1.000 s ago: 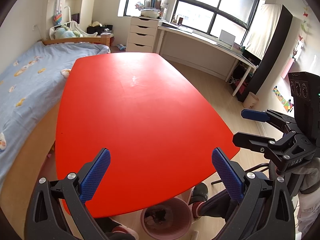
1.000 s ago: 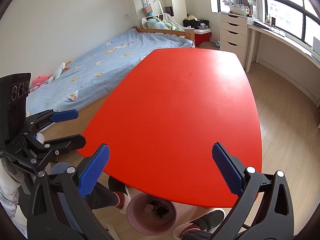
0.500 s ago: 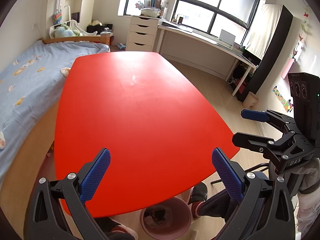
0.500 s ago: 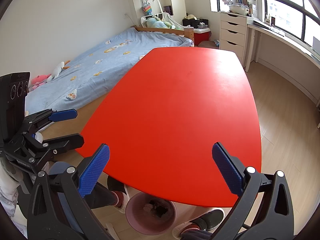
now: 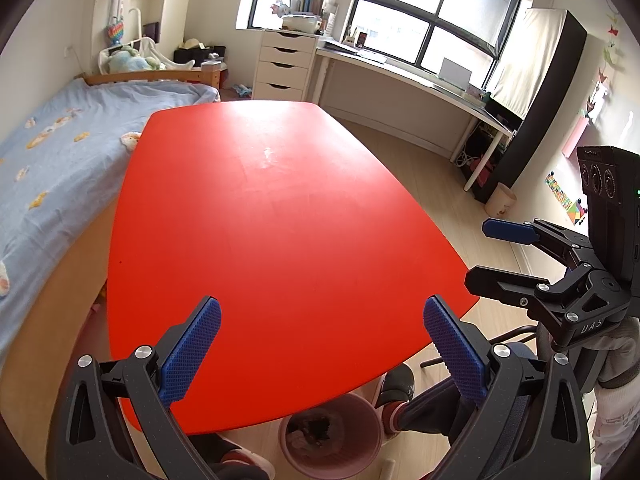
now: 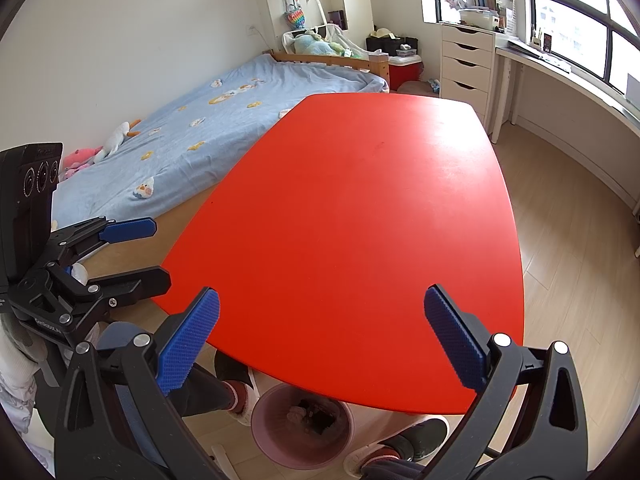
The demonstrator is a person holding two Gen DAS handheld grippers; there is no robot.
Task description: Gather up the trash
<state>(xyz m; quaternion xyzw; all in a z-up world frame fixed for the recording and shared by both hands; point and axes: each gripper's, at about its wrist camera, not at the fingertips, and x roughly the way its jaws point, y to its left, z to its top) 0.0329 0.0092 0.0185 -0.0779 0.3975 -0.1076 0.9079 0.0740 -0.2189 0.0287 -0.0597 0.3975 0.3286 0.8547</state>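
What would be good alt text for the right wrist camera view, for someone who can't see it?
Right gripper, jaws open and holding nothing, hovers over the near end of a bare red table. A pink trash bin with scraps inside sits on the floor under the table's near edge; the open left gripper is at far left, a blue bed behind.

The red table [image 5: 280,220] lies bare mid-frame; its near edge overhangs the pink bin [image 5: 332,436] at bottom centre.

Bin [image 5: 330,438] under table [image 5: 280,208] near edge, bed [image 5: 48,148] left
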